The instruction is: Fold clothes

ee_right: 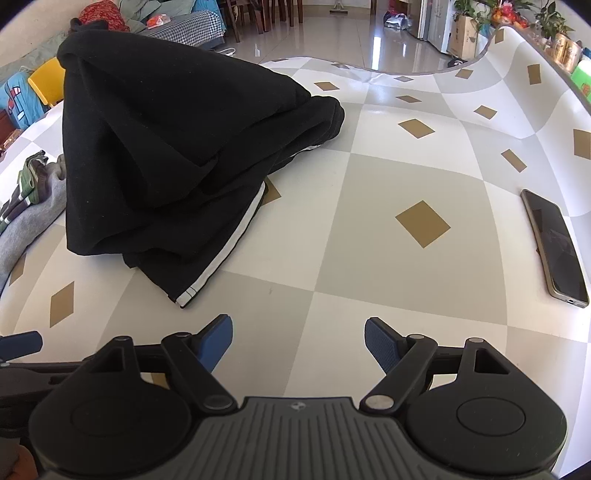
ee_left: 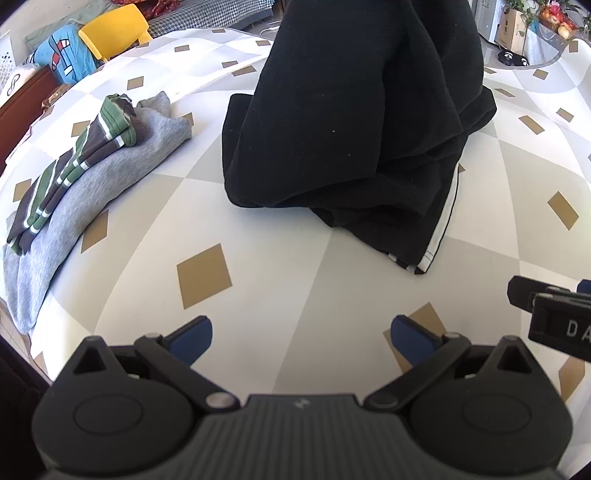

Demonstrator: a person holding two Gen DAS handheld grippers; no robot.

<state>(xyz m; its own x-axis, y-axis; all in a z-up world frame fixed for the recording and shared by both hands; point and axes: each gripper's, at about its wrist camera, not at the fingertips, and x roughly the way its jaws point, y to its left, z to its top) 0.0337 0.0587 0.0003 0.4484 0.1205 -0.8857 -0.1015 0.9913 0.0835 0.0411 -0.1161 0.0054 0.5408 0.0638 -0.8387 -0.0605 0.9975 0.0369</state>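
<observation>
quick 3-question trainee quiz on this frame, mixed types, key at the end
1. True or false: the left gripper grips the black garment.
2. What lies on the grey folded garment? A) phone B) green striped garment C) yellow chair
3. In the right wrist view, which side of the black garment is the phone on?

Key: 1 false, fingers empty. 2 B. 3 Right, apart from it, on the table.

Probably a home living room: sofa, dining chairs, potted plants, checked tablecloth.
</observation>
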